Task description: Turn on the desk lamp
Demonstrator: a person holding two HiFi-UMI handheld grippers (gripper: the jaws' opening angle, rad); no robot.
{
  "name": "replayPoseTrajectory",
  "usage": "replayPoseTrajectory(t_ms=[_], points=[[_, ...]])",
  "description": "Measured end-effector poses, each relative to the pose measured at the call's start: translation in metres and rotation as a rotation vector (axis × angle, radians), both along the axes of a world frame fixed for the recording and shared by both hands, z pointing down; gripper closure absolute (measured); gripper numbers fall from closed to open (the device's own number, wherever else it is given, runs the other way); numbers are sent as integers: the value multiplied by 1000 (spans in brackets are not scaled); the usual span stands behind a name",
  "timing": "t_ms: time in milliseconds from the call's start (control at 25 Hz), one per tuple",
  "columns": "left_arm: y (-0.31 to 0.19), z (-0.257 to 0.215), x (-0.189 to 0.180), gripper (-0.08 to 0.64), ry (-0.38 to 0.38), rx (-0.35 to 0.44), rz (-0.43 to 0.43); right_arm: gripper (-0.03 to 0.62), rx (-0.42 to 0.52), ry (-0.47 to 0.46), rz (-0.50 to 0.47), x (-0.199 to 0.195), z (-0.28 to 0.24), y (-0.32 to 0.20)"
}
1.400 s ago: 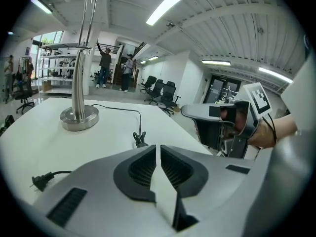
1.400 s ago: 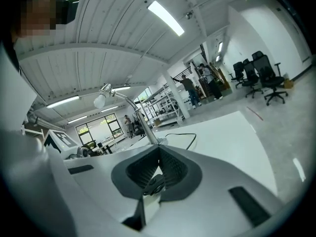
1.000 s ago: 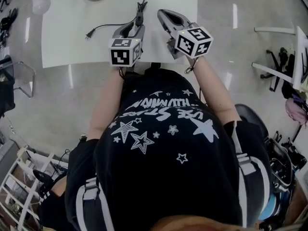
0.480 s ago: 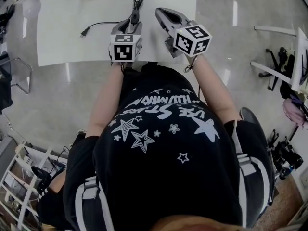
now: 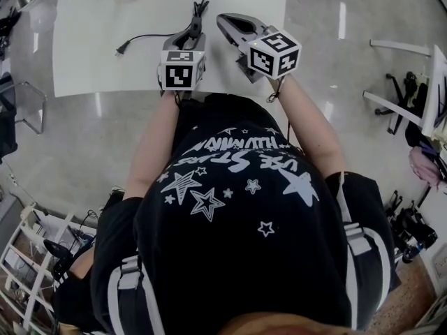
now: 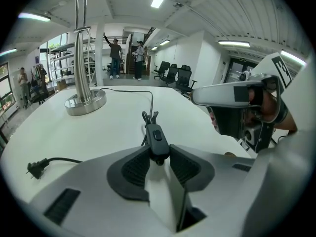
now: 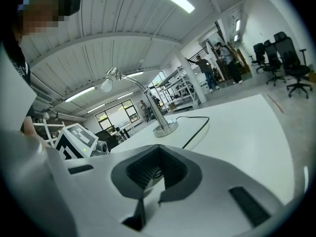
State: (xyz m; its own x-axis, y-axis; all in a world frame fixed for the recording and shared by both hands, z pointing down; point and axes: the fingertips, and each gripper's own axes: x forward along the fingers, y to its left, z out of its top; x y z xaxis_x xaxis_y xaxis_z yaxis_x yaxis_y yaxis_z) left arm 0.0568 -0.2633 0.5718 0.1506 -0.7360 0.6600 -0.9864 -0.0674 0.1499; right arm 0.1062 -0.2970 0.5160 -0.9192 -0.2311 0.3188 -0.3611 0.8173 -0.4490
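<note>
The desk lamp's round metal base (image 6: pixel 85 102) stands at the back of the white table (image 5: pixel 91 54), and its lamp head (image 7: pixel 106 85) looks unlit. A black cord runs from the base to an inline rocker switch (image 6: pixel 157 138), also seen as the switch (image 5: pixel 195 21) in the head view. My left gripper (image 6: pixel 158 153) has that switch between its ribbed pads; the jaws are closing and both pads touch its sides. My right gripper (image 7: pixel 158 149) hovers just right of it, shut with nothing in it, and appears as the right gripper (image 5: pixel 227 21) in the head view.
The cord's plug (image 6: pixel 35 168) lies loose on the table at the left, seen as the plug (image 5: pixel 120 47) in the head view. Office chairs (image 7: pixel 281 53) and several people stand far behind. A chair frame (image 5: pixel 401 103) sits on the floor at right.
My left gripper has slid forward over the table to the cord switch. The right gripper has drifted a little forward and left.
</note>
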Motion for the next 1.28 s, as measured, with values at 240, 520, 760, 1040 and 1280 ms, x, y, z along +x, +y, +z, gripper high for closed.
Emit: replayPoseTrajectory(t_ms=[240, 520, 760, 1040, 1280], points=[[-1, -2, -2, 419, 19, -16, -13, 588, 36, 61, -143, -22, 11, 1], [-1, -7, -2, 419, 43, -25, -18, 588, 69, 89, -252, -45, 15, 2], [-1, -6, -3, 419, 48, -31, -14, 588, 72, 144, -345, -60, 29, 9], [-1, -5, -2, 419, 49, -36, -12, 588, 69, 185, -399, -63, 38, 17], [0, -2, -4, 419, 49, -49, -9, 588, 112, 217, -424, -65, 40, 19]])
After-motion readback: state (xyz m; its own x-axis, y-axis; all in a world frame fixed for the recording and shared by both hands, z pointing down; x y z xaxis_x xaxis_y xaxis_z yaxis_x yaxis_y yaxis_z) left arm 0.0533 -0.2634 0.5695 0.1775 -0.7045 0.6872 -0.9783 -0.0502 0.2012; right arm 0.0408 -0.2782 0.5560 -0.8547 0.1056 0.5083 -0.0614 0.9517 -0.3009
